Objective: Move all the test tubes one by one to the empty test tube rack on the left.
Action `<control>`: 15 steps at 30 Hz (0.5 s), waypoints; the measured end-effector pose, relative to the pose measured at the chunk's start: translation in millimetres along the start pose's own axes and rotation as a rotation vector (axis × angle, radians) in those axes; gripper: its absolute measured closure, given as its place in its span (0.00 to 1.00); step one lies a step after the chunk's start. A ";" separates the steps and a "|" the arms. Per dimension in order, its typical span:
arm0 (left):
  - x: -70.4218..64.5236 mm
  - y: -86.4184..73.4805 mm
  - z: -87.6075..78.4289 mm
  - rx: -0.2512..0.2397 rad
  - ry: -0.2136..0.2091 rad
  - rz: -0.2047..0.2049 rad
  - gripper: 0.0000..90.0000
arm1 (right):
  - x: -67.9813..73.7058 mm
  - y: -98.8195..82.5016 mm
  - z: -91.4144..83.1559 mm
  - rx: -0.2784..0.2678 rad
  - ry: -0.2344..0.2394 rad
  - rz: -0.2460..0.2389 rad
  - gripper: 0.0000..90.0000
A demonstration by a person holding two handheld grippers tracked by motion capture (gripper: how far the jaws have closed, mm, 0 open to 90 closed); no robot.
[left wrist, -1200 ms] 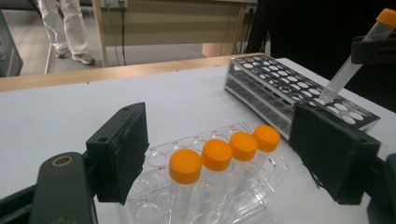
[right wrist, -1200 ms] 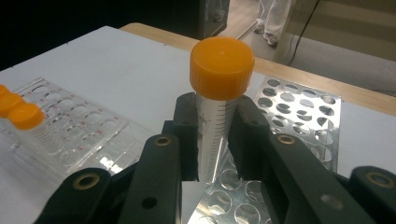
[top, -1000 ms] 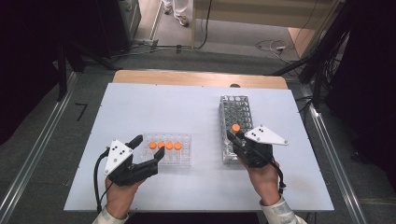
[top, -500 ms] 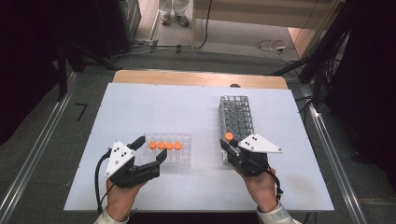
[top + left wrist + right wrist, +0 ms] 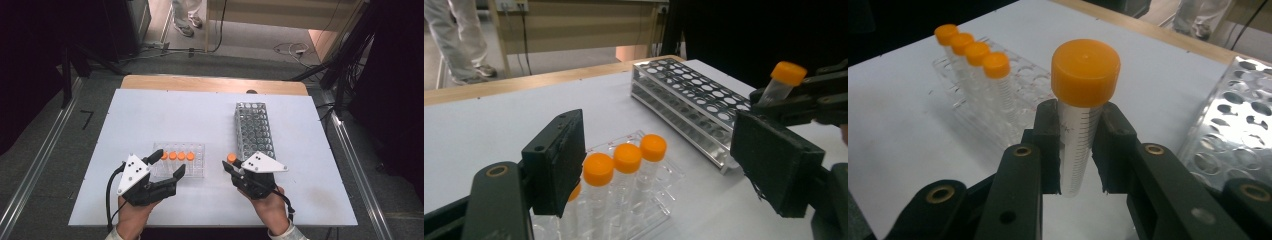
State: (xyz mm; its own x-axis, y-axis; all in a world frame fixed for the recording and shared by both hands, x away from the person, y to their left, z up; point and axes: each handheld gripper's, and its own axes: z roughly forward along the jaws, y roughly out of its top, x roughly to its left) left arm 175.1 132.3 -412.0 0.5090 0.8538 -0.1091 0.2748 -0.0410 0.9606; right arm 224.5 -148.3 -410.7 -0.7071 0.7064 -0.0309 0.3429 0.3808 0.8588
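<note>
Right gripper (image 5: 1075, 145) is clamped on a clear graduated tube (image 5: 1078, 140) with an orange cap (image 5: 1085, 72). Both pads press the tube wall just below the cap; the tube stands upright between the jaws, cap above them, lower end hanging free over the white worktop (image 5: 150, 110). In the high view this gripper (image 5: 231, 167) sits just beside the near end of the metal rack (image 5: 254, 131), which lies to its right and ahead. The clear plastic rack (image 5: 192, 167) with four orange-capped tubes (image 5: 176, 156) lies to its left, apart from it.

Left gripper (image 5: 167, 165) stands open, its jaws having just been closing slightly. The near corner of the clear rack lies between the jaws without pad contact. In the left gripper view, the capped tubes (image 5: 624, 167) stand just beside the left pad, ahead of the gripper (image 5: 664, 175).
</note>
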 end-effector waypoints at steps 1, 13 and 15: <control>-1.4 -0.1 0.2 0.003 -0.008 0.005 0.25 | 2.5 -0.9 1.9 0.003 0.009 -0.008 0.80; -19.8 -2.9 6.4 0.047 -0.124 0.038 0.32 | 29.4 -7.1 15.9 0.039 0.093 -0.052 0.80; -23.1 -3.9 8.1 0.057 -0.146 0.043 0.33 | 32.4 -7.9 18.1 0.042 0.104 -0.059 0.80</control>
State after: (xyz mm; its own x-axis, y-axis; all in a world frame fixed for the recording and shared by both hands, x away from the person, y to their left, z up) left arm 168.9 108.5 -415.2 0.6330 0.7665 -0.1081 0.2940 -0.1089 0.9496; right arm 210.1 -117.6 -427.8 -0.7861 0.6176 -0.0255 0.3234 0.4461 0.8345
